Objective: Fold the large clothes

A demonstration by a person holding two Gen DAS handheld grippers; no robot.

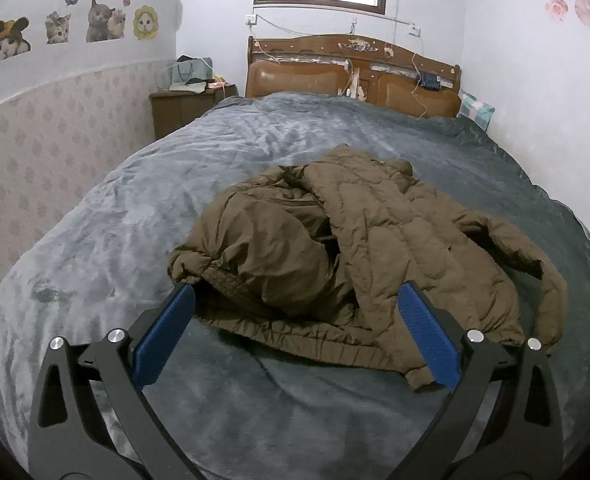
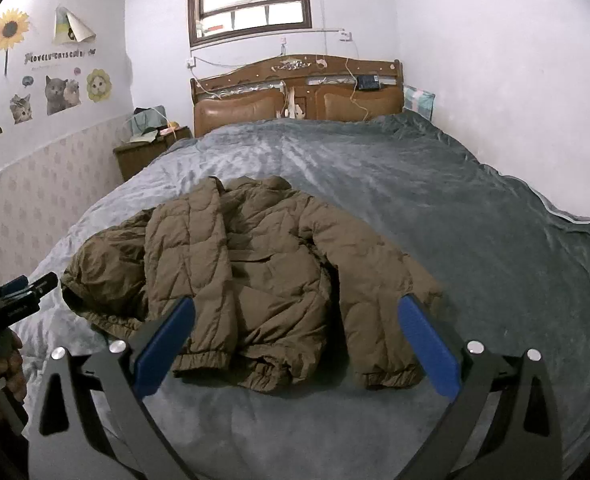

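overhead, left hand-held gripper (image 1: pixel 295 320) spread wide, right hand-held gripper (image 2: pixel 295 320) wide, crumpled brown jacket (image 2: pixel 255 272) untouched

Left claw (image 1: pixel 295 296) agape, empty; right claw (image 2: pixel 295 308) likewise.

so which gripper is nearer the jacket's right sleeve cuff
Right. The right gripper hangs open just short of the sleeve cuff; the left gripper hangs open over the brown puffer jacket's bunched opposite side.

Bare blanket (image 2: pixel 475 216) lies open all around the crumpled jacket (image 2: pixel 255 272), widest to its right and toward the headboard (image 2: pixel 295 92). Walls hem both bed sides; a nightstand (image 2: pixel 143 152) stands far left.
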